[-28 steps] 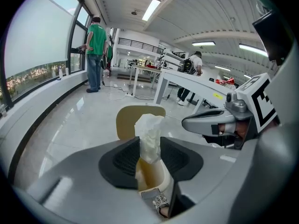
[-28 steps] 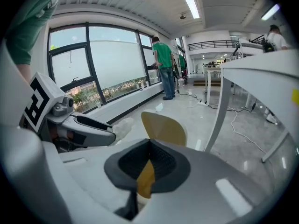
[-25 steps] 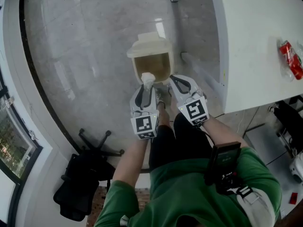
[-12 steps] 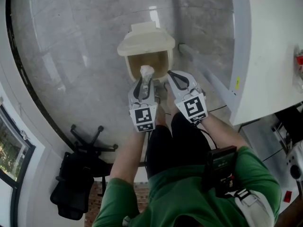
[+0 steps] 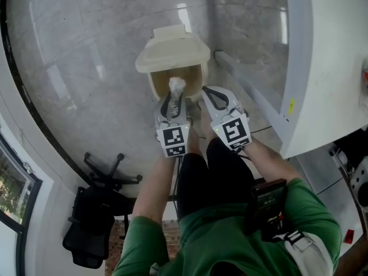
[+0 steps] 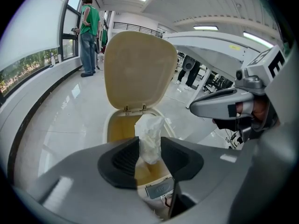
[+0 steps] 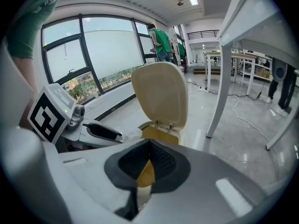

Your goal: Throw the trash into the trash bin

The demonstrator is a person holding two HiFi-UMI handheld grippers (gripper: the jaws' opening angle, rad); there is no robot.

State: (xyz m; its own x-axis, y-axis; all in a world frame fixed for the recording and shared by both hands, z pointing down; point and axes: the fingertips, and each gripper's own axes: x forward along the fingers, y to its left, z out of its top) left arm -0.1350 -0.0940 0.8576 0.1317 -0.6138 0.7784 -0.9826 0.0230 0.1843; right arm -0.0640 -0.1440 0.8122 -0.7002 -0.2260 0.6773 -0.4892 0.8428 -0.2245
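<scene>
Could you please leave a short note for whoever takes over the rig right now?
Left claw: closed on the white paper wad. Its jaws have just been easing open, with the wad between them. It is held over the open trash bin.
Right claw: shut and empty, beside the left one.
Bin: on the floor, with its lid standing up.
Done: the wad is at the bin.
Left: open fully so it drops in, then pull both claws back.
</scene>
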